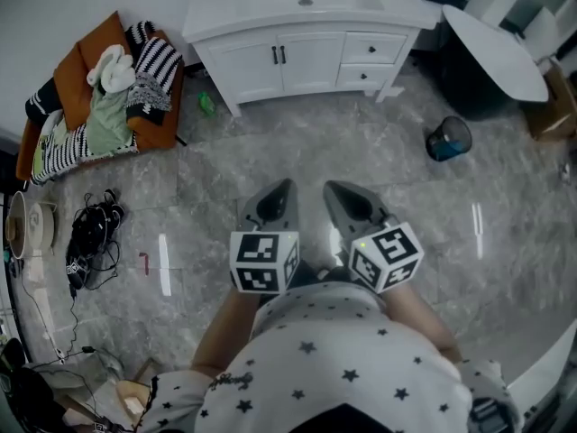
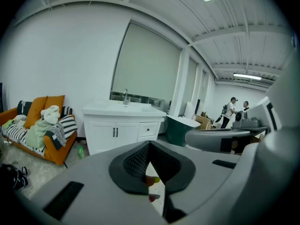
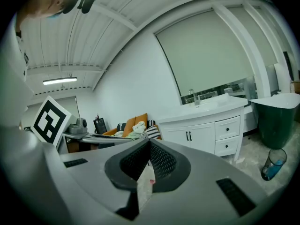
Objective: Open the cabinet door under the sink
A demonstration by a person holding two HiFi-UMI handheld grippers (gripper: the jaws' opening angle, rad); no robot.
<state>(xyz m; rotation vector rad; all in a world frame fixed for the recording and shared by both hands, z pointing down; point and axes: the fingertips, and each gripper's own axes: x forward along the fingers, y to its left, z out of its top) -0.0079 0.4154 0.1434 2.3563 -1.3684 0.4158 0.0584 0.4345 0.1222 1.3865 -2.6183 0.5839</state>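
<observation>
Plainly, the job has not begun. The person stands well apart from the cabinet point(image 1: 270, 66), which sits against the wall at twelve o'clock in the head view, with the sink point(image 1: 305, 1) set in its white top. Its two doors are closed, and their two dark handles point(image 1: 279, 55) stand side by side at the middle seam. From that I judge each door swings outward from the centre. Two drawers point(image 1: 370, 61) fill the cabinet's three o'clock side.

Both tongs are held close in front of the body, side by side and tipped a little downward, aimed roughly at the cabinet. This looks like a carrying pose for the walk across, not a reach. The left gripper point(image 1: 281, 192) is clenched with nothing between its jaws; in its own view the pads meet, and only floor shows through the slit below them. The right gripper point(image 1: 338, 192) is likewise pressed together and bare.

Around the route, an orange sofa point(image 1: 158, 133) heaped with clothes lies at ten o'clock, and a green bottle point(image 1: 206, 104) lies on the floor beside the cabinet's nine o'clock corner. A blue cup point(image 1: 448, 139) sits at two o'clock, and a bundle of black cables point(image 1: 90, 237) at nine o'clock. None of these lies on the straight line to the doors.

Next, I judge, comes the approach, then spreading one set of jaws to take a handle.
</observation>
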